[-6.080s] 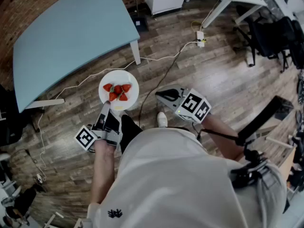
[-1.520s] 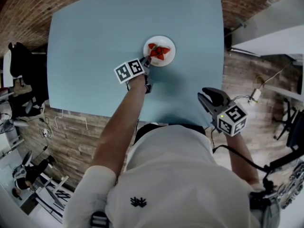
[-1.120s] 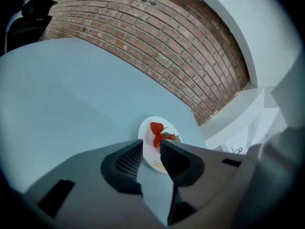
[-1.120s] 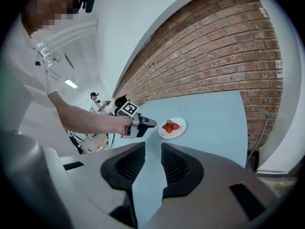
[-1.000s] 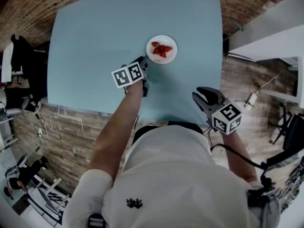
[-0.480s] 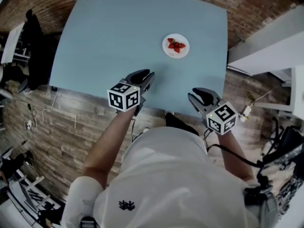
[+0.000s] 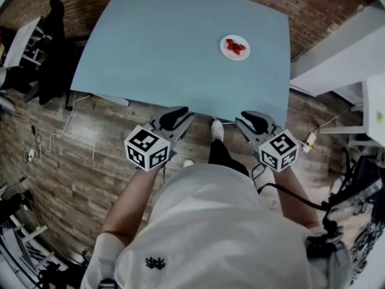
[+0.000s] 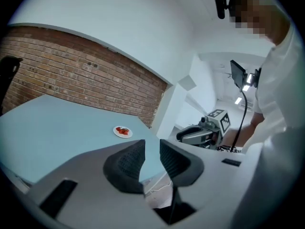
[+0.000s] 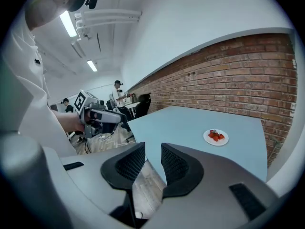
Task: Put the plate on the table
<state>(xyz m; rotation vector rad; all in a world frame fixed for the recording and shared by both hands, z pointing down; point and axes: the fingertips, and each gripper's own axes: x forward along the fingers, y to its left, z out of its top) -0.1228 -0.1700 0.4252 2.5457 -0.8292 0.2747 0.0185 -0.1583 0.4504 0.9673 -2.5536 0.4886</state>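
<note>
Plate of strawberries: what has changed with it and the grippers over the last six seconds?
The left gripper carried the plate from above the floor onto the blue table, let go, and drew back to the near edge, jaws apart and empty. Unchanged: the strawberries on the plate, and the right gripper, empty throughout.
</note>
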